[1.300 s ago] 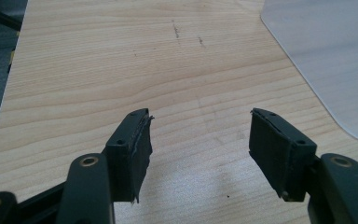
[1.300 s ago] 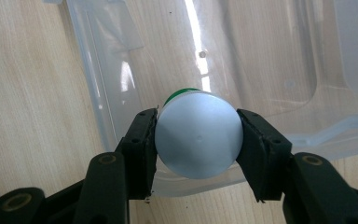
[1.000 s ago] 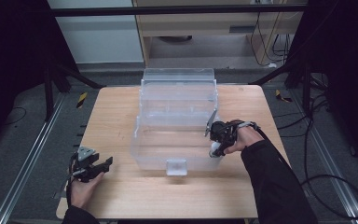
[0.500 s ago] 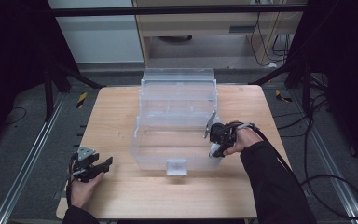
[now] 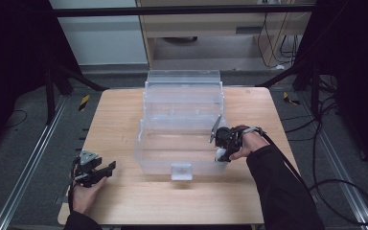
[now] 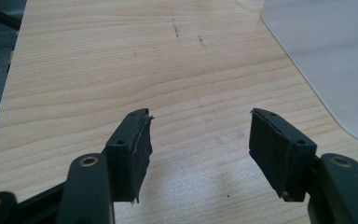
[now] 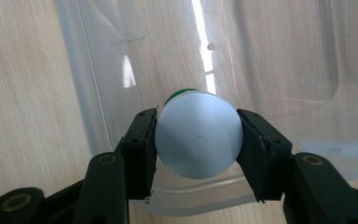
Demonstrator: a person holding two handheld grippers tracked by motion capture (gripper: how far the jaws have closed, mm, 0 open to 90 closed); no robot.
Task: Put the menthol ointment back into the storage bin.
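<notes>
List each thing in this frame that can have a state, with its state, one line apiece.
clear plastic bin: lid off, upright on the table, looks empty inside.
round container: clamped between the right gripper's jaws, held over the bin's right edge.
right gripper: shut on the round container.
left gripper: open, empty, above bare table left of the bin.

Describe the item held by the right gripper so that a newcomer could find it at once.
Start at the large clear plastic box in the middle of the wooden table. At its right front corner, the right gripper clamps a small round container with a flat silvery-white face and a green edge, the only coloured thing there.
</notes>
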